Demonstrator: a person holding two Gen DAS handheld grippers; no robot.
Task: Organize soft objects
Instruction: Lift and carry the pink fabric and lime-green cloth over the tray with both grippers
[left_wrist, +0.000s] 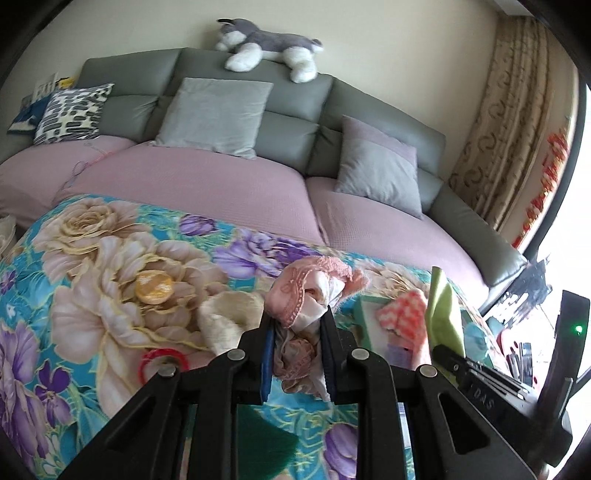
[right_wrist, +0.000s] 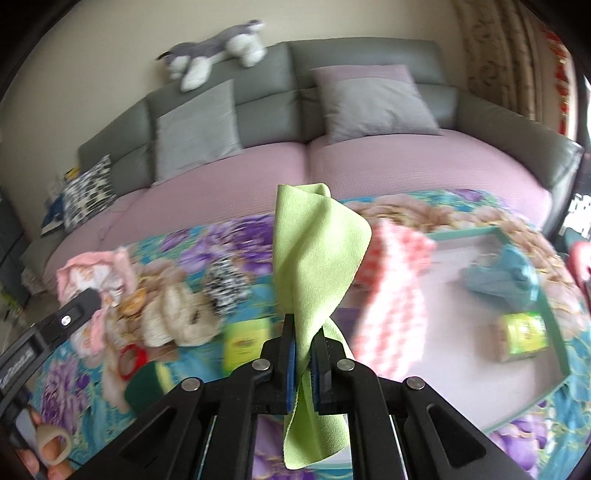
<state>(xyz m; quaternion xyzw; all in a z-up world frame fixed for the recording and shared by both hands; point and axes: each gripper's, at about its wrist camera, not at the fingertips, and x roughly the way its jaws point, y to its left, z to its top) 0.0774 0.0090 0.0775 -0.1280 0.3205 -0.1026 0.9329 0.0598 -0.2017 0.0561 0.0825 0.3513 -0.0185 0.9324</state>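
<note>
My left gripper (left_wrist: 297, 317) is shut on a pink lace-trimmed cloth (left_wrist: 306, 291) and holds it over the floral tablecloth (left_wrist: 74, 258). My right gripper (right_wrist: 303, 325) is shut on a lime-green cloth (right_wrist: 317, 251), held upright above the table; the same cloth shows at the right of the left wrist view (left_wrist: 443, 310). A teal-rimmed tray (right_wrist: 554, 314) at the right holds a pink-and-white checked cloth (right_wrist: 395, 295), a blue cloth (right_wrist: 506, 277) and a small green box (right_wrist: 524, 332). In the right wrist view the left gripper (right_wrist: 79, 304) holds the pink cloth (right_wrist: 96, 273).
On the tablecloth lie a cream fuzzy item (left_wrist: 229, 317), a red tape ring (left_wrist: 162, 362), a yellow round object (left_wrist: 153, 286), a black-and-white fuzzy item (right_wrist: 225, 284), a green sponge (right_wrist: 147, 384) and a yellow-green packet (right_wrist: 243, 341). Behind stands a grey sofa (left_wrist: 288, 99) with cushions and a plush husky (left_wrist: 266, 48).
</note>
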